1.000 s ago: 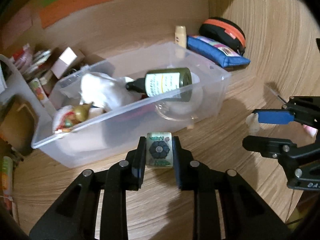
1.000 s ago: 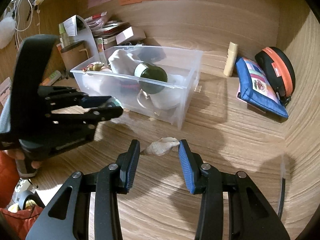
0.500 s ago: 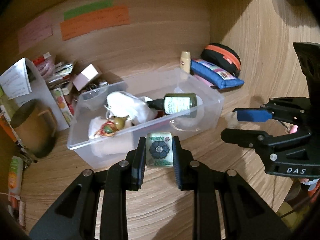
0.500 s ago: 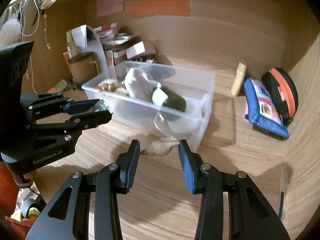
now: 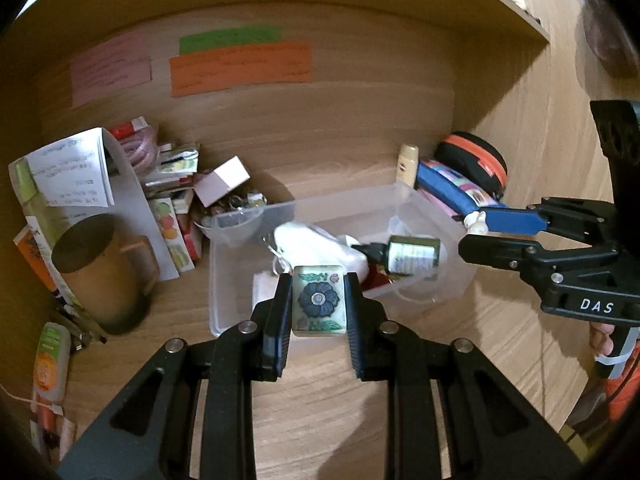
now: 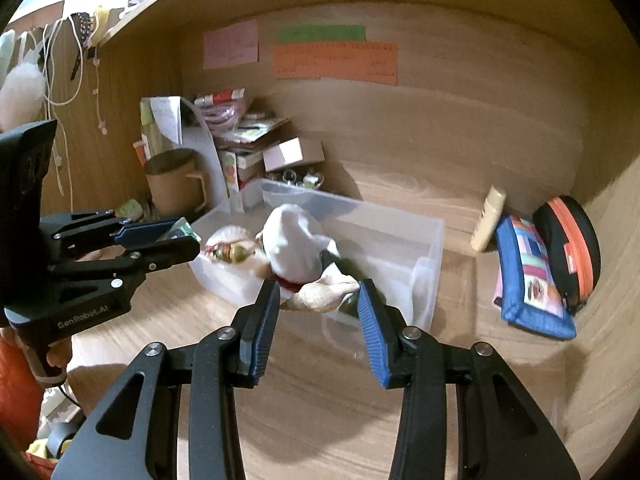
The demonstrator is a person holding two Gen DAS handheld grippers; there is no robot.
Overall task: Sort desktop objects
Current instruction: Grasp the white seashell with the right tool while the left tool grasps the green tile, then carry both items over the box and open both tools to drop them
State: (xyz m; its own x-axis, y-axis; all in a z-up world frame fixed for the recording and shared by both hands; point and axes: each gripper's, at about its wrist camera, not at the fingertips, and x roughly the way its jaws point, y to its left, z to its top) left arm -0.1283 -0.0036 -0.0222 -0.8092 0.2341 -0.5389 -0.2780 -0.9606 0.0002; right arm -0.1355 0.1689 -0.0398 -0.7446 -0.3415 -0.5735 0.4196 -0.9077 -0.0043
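Observation:
My left gripper (image 5: pixel 318 304) is shut on a mahjong tile (image 5: pixel 318 300) with a blue flower, held in the air in front of the clear plastic bin (image 5: pixel 452 236). My right gripper (image 6: pixel 318 300) is shut on a beige seashell (image 6: pixel 320 294), also lifted, over the bin's near side (image 6: pixel 428 272). The bin holds a white pouch (image 6: pixel 288 244), a dark green bottle (image 5: pixel 412 254) and a small gold-red trinket (image 6: pixel 230 250). The right gripper shows at the right of the left wrist view (image 5: pixel 476 232); the left gripper shows at the left of the right wrist view (image 6: pixel 184 236).
A brown mug (image 5: pixel 96 268) and a pile of boxes and papers (image 5: pixel 180 184) stand left of the bin. A blue pouch (image 6: pixel 528 276), a black-orange case (image 6: pixel 568 256) and a cream tube (image 6: pixel 486 216) lie at the right. Wooden walls enclose the back and sides.
Both grippers have risen and drawn back from the desk, each keeping its object. The bin now appears lower and farther away in both views.

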